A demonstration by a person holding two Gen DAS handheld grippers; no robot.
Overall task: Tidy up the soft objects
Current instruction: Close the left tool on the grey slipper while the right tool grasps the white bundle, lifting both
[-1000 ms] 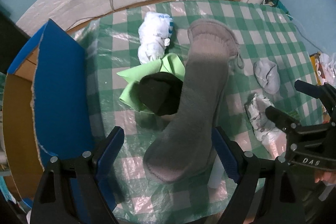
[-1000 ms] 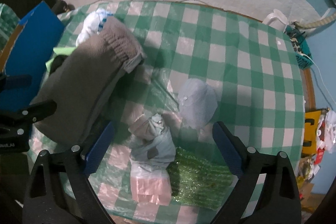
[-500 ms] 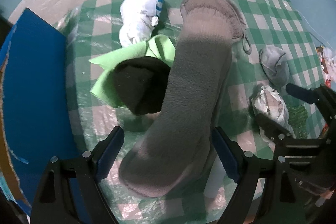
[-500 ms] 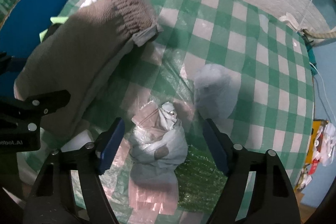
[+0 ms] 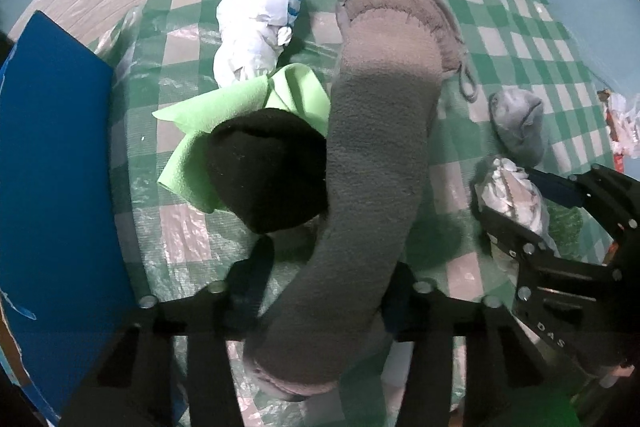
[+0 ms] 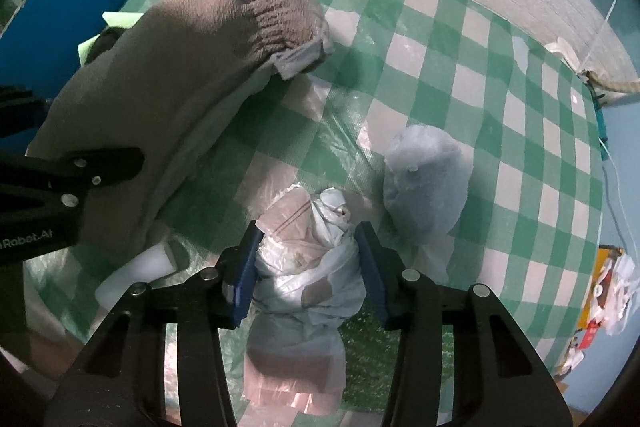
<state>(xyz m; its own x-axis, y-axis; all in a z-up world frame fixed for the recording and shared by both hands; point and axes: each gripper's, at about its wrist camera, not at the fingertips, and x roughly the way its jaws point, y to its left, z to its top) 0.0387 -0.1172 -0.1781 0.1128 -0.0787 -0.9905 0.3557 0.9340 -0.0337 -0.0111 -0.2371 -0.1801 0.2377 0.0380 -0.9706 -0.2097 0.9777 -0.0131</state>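
Note:
A long grey fuzzy slipper (image 5: 376,155) lies lengthwise across the green checked tablecloth (image 5: 520,27). Its near end rises between the fingers of my left gripper (image 5: 332,291). The jaws are closing, with the pads against the slipper's sides. My right gripper (image 6: 308,267) points down over a knotted white plastic bag bundle (image 6: 312,251). Its jaws are also closing, and both blue pads touch the bundle's flanks. The left wrist view shows that bundle (image 5: 516,187) at the right, with the right gripper around it. A pale grey sock ball (image 6: 424,183) lies just beyond.
A black soft lump (image 5: 264,171) rests on a light green cloth (image 5: 224,107) left of the slipper. A white bag bundle with blue print (image 5: 256,27) lies behind them. A blue box flap (image 5: 56,167) stands at the left. A white block (image 6: 132,271) lies near the slipper.
Both grippers have sunk toward the table and their jaws have narrowed, the left around the grey slipper and the right around the white bag bundle.

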